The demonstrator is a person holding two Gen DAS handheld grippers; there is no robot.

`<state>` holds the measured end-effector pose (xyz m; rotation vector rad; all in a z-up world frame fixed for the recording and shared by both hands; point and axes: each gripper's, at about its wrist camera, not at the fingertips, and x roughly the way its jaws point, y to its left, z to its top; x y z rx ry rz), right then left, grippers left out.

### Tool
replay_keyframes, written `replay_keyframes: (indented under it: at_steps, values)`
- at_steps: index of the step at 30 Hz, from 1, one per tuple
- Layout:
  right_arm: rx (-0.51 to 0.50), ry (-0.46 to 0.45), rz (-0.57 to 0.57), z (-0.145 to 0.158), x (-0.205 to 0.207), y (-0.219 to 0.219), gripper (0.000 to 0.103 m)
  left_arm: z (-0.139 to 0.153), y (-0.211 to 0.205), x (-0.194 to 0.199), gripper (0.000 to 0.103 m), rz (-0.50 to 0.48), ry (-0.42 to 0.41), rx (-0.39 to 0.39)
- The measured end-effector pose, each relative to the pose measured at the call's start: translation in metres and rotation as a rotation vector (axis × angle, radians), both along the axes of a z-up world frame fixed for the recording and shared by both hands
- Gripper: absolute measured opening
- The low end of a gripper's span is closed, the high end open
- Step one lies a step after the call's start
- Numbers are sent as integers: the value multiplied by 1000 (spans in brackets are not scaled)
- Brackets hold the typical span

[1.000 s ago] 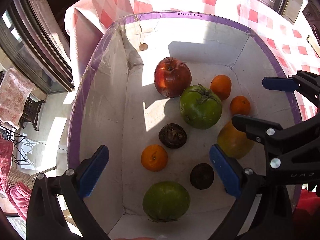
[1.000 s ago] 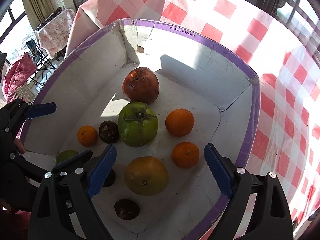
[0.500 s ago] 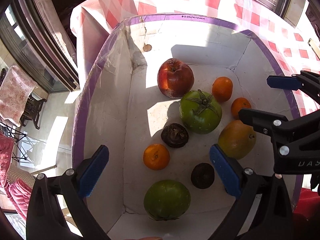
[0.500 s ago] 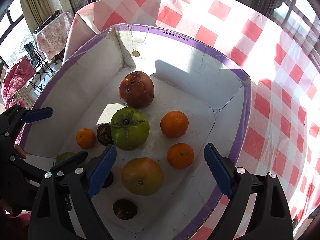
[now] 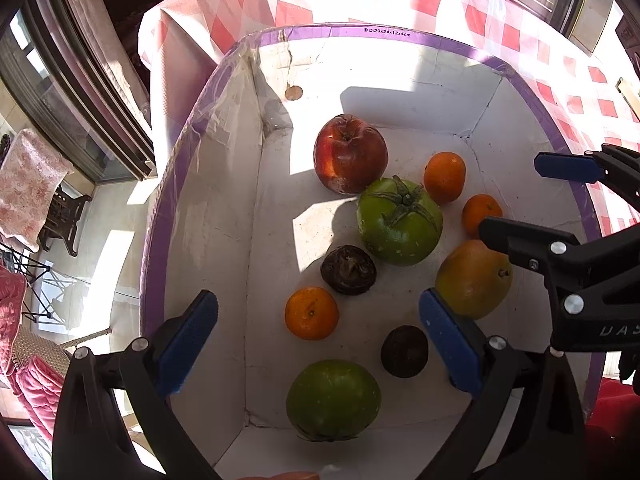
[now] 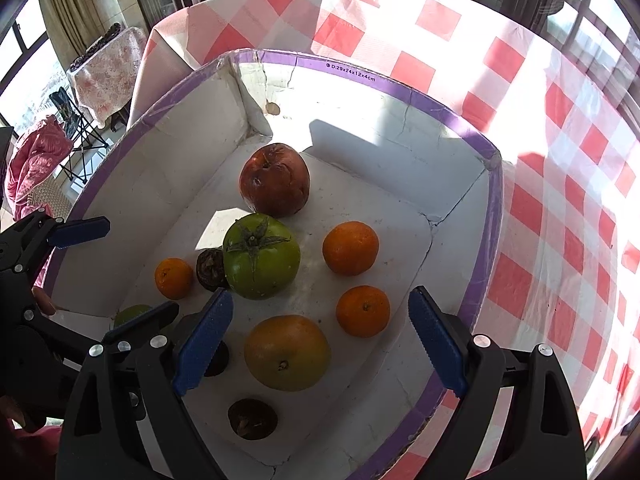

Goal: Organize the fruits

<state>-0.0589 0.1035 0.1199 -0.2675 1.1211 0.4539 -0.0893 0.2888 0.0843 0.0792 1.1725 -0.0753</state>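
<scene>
Both grippers have drawn back a little from the box (image 6: 448, 114) over the last second, so the fruit sits farther up in each view; the fruit itself has not shifted.

The left gripper (image 5: 318, 346) hangs over the near end of the box, its jaws spread wide and holding nothing. The right gripper (image 6: 320, 338) hangs over the right side, jaws likewise spread and empty, with the yellow-orange fruit (image 6: 287, 352) below the gap between them.

All the fruit lies on the white floor of the purple-rimmed box, which stands on a counter under a red-checked cloth (image 6: 560, 184). The red apple (image 5: 350, 153) is farthest back, and the green tomato (image 5: 399, 220) with its stalk up lies just in front of it, touching or nearly so. Two oranges (image 5: 444, 177) (image 5: 481, 213) lie to the tomato's right, apart from each other. A dark fruit (image 5: 348, 269) sits just beside the tomato's left front, with a third orange (image 5: 311, 313) near it. A second dark fruit (image 5: 404, 351) lies nearer, and a green fruit (image 5: 333, 398) rests against the near wall.
</scene>
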Motion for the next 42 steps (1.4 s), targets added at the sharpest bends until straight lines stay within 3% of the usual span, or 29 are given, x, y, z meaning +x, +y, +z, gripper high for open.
replay_keyframes:
  at_steps: [42]
  values:
    - [-11, -23, -21, -3, -5, 4, 87, -7, -10, 4, 101, -54, 54, 48]
